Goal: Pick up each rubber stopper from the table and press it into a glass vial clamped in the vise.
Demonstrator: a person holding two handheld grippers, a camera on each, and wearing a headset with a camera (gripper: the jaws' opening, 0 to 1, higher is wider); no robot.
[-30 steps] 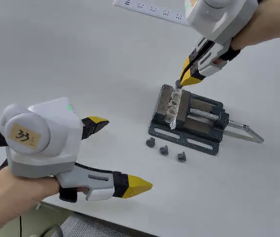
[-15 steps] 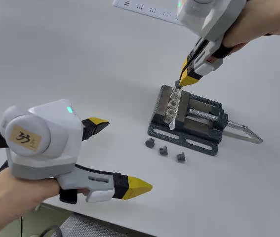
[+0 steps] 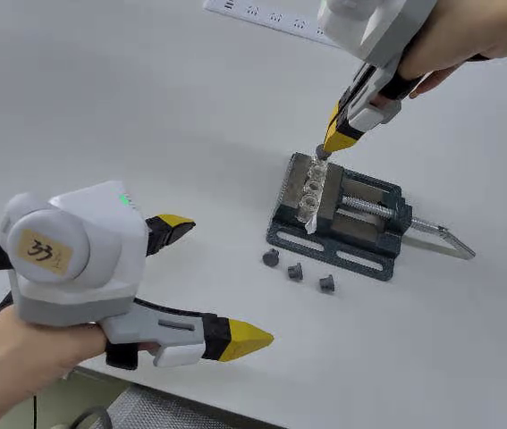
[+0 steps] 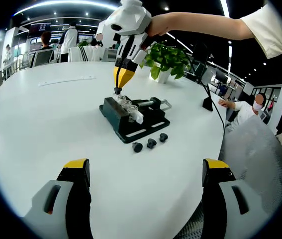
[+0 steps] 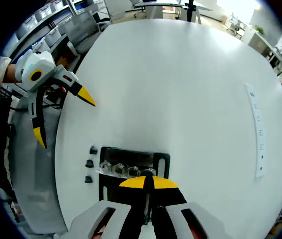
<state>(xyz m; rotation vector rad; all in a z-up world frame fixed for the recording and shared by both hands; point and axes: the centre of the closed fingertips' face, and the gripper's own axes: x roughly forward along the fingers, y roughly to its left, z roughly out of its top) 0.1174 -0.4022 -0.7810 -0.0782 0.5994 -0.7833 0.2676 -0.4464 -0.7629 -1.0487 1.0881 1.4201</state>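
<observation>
A white worktop [image 3: 128,107] is seen from above, with a small dark vise [image 3: 360,234] right of centre. A row of clear glass vials [image 3: 310,189] stands upright, clamped in the vise.

The right claw [image 3: 328,148], held in a hand that comes in from the far right, points steeply down at the far end of the row. Its yellow tips are closed together on a small dark stopper [image 3: 322,155], which sits at the mouth of the farthest vial (how deep it sits cannot be told).

Three more stoppers [image 3: 295,271] lie loose on the worktop in a short line just on the near side of the vise, each a little apart from the next.

The left claw [image 3: 213,279] is held at the near left, well apart from the vise, its two yellow-tipped halves spread wide and gripping nothing.

A white power strip [image 3: 271,16] lies on the worktop, far beyond the vise. In the left gripper view a potted green plant [image 4: 165,56] stands on the worktop beyond the vise.
</observation>
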